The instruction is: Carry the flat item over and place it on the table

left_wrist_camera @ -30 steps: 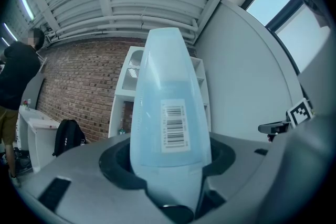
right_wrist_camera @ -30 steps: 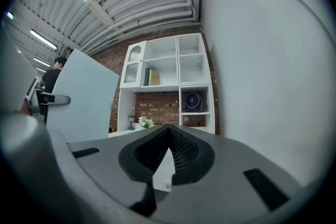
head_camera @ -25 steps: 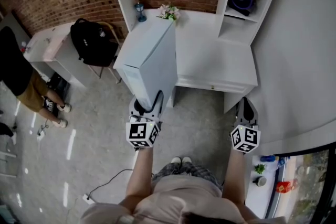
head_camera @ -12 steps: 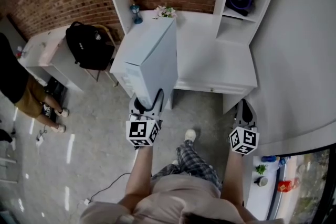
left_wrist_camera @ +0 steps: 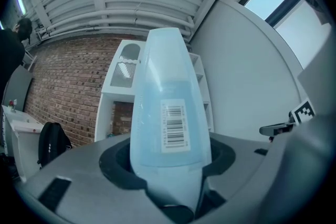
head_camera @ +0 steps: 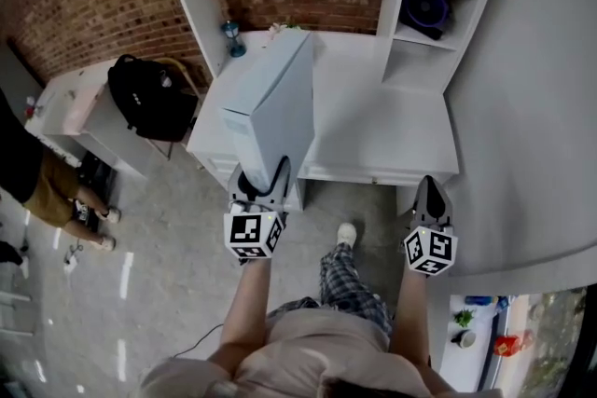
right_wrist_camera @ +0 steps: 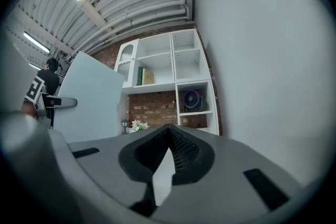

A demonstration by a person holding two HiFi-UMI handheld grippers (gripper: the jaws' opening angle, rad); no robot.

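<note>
Flat item (head_camera: 275,102): pale blue slab-like box, held upright and slightly tilted, its near lower edge in the left gripper (head_camera: 264,189). From the head view it overlaps the left end of the white table (head_camera: 373,130); contact with the table cannot be told
Barcode label (left_wrist_camera: 173,124): on the face turned toward the left gripper's camera
Left gripper: jaws clenched on the flat item
Right gripper (head_camera: 430,200): jaws pressed together, nothing between them, at the table's near right corner beside a white wall (head_camera: 532,107)
Far: shelf unit, purple fan (head_camera: 424,9) in a cubby
Left: black backpack (head_camera: 145,98); a person (head_camera: 37,186) standing
</note>
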